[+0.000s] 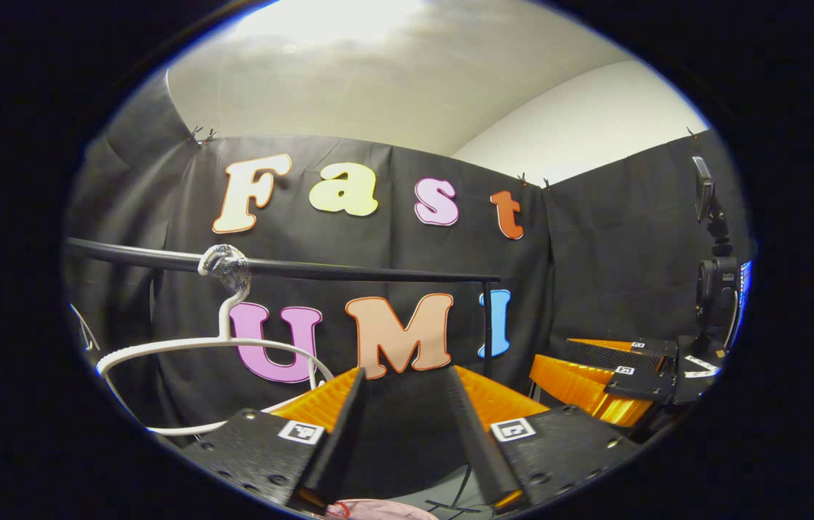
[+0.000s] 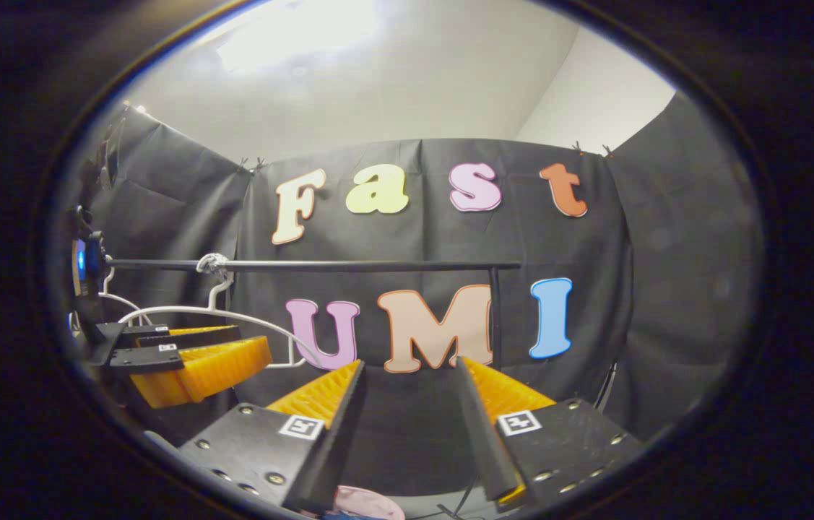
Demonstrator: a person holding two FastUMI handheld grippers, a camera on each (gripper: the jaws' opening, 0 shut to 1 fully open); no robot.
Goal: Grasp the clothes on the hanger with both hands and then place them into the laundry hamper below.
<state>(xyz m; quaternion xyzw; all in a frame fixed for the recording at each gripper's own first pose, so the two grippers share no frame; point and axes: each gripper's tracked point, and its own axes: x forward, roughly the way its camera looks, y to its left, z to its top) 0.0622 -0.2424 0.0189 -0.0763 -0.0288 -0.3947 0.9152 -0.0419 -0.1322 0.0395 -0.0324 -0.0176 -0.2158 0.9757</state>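
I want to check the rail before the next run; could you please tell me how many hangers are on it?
1. A bare white hanger hangs near the left end of the rail, its hook wrapped in tape. Others may be hidden beyond the left edge.

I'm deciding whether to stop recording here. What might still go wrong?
The white hanger hangs bare on the rail, close beside the open left tool; a careless move could snag it. The pink cloth sits low at the edge below the open right tool, so whether it landed in the hamper can't be confirmed.
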